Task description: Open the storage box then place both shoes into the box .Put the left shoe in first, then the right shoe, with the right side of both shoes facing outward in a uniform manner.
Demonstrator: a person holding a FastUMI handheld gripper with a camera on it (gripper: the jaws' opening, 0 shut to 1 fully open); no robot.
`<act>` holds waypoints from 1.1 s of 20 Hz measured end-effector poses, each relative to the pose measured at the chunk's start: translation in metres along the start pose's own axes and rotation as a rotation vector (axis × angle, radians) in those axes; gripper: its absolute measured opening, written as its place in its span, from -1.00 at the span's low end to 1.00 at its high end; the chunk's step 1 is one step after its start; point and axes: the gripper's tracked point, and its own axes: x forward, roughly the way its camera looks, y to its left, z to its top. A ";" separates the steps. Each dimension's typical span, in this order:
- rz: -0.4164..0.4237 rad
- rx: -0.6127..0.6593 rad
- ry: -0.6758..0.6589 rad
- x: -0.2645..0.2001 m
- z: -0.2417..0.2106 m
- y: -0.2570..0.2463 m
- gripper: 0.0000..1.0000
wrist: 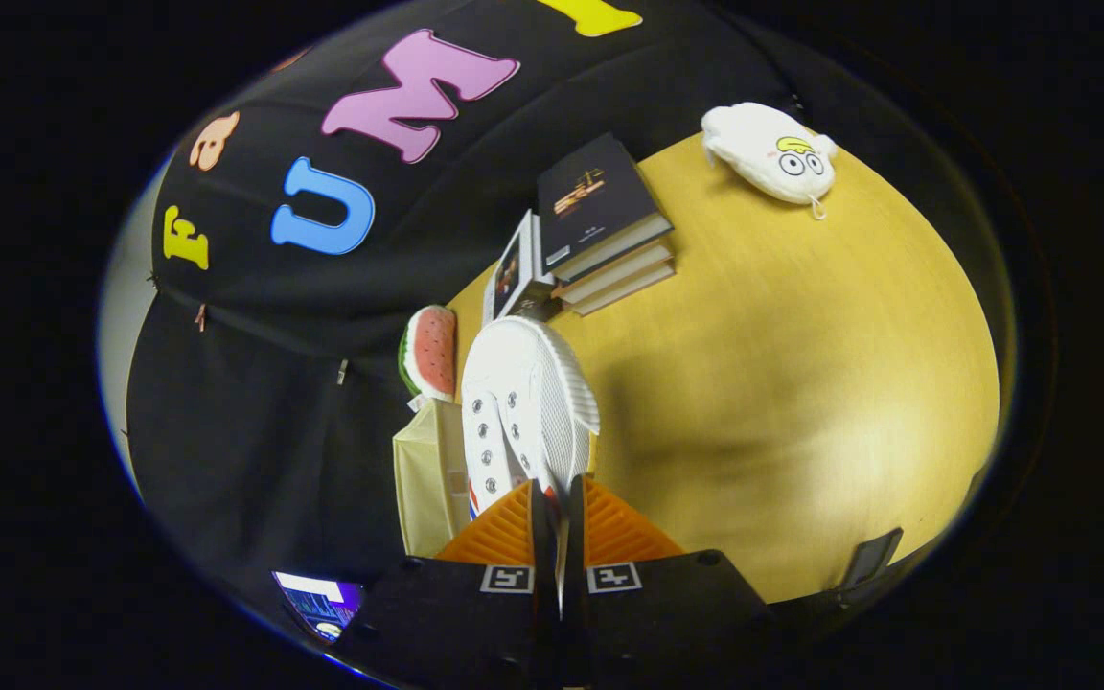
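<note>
1. Yellow wooden table (801, 383) carries everything, with the black cloth wall (255, 402) behind its far edge; the whole view is tilted.
2. One white shoe (523, 412) with metal eyelets is held up in front of the camera, toe pointing away from the fingers; its heel end goes down between the orange fingers (504, 532) and is hidden there.
3. The gripper (560, 522) has its jaws pressed nearly together, pinching a thin white part of the shoe at the heel. Only a very narrow gap stays between them.
4. A small red and blue mark shows on the shoe near the fingers, too small to make out.
5. Just beside the shoe, toward the cloth wall, stands a pale cream storage box (423, 489). The shoe covers part of it and I cannot tell if it is open.
6. Beyond the shoe's toe is a watermelon-slice toy (429, 353), touching or almost touching the top of the box.
7. Further, near the far edge of the table, lies a stack of books (605, 225) with a dark cover on top, and one more book (512, 273) leans against it.
8. A white plush toy (772, 153) with cartoon eyes lies well apart, at the far corner.
9. A dark flat object (870, 559) sits at the near edge, cut off and hard to identify.
</note>
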 end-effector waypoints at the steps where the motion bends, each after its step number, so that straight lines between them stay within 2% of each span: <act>1: 0.021 -0.005 0.003 0.008 -0.005 0.020 -0.89; 6: 0.084 -0.025 0.016 0.048 -0.034 0.105 -0.89; 10: 0.061 -0.059 0.009 0.091 -0.055 0.136 -0.89; 15: -0.014 -0.131 0.000 0.136 -0.079 0.143 -0.89; 22: -0.099 -0.185 -0.017 0.165 -0.102 0.130 -0.89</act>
